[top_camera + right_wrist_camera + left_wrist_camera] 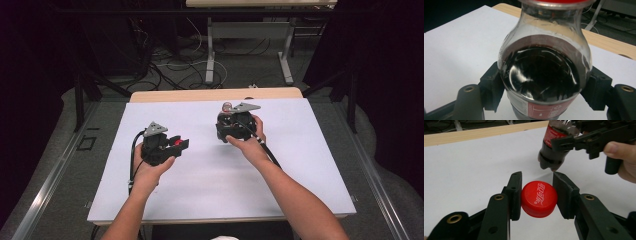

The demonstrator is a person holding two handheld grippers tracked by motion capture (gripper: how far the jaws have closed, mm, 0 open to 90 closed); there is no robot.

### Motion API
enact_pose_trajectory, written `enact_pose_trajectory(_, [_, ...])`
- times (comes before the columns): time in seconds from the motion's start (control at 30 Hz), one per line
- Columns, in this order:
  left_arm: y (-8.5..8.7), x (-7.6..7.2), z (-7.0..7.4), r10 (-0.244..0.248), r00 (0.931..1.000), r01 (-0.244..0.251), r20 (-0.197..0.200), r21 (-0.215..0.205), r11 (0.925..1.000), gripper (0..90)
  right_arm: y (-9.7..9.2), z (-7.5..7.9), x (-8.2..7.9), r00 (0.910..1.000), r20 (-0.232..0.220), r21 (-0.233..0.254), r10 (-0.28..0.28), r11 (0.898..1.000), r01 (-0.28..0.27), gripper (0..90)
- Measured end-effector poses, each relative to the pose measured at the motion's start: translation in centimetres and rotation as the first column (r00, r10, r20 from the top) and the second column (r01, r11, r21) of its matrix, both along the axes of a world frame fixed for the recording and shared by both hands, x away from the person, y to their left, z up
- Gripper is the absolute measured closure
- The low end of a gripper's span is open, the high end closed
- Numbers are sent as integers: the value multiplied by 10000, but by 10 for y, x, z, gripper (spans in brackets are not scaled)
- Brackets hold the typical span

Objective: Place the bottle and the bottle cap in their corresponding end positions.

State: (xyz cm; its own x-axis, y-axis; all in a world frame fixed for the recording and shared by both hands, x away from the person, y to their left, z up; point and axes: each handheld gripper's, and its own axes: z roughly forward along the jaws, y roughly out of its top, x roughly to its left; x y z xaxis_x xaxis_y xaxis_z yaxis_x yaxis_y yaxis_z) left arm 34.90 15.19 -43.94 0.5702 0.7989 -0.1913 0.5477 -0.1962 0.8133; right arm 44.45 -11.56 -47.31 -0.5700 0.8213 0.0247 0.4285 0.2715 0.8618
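Between the jaws of the left gripper [536,195] a red cap [539,198] is clamped, printed top up, both pads pressed to its ribbed skirt. Ahead of that gripper and slightly to its far right, a cola bottle [555,142] is held by the right gripper [541,87], jaws closed on the bottle's body near the label. Bottle appears lifted clear of the desk [210,175], base down in the left gripper view; dark liquid is seen through the shoulder in the right gripper view. Whether the neck is open cannot be told.

Step judged to be recapping. To be done well: bottle kept upright and steady so liquid is not spilled; cap brought level over the mouth, centred before any turn, threads started gently to avoid cross-threading. Grip on the cap should be kept at the skirt, not shifted. Squeeze on the bottle should not be increased, as soft plastic may bulge.

Desk surface is white and bare, with a pale wooden edge [215,94] at the far side. Beyond it, a grey floor [175,65] with loose cables [170,60] and the legs of another table [210,50] are noted; surroundings dark.
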Motion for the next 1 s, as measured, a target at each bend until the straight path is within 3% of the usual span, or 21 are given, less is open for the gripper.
enact_pose_trajectory(0.2, [1, -1, 0, -43, 10000, 42, 64, 36, 10000, 609, 8, -13, 9, 9999, -126, 80, 47, 10000, -46, 297])
enact_pose_trajectory(0.5, [5, 0, -1, 49, 10000, -49, 37, -55, 10000, 609, 15, -31, 17, 9999, -144, -359, -9, 9994, 4, 296])
enact_pose_trajectory(1.0, [7, 2, -4, 136, 9999, -136, -67, -11, 9999, 609, 18, -47, 10, 9999, -167, -126, 43, 9999, -45, 293])
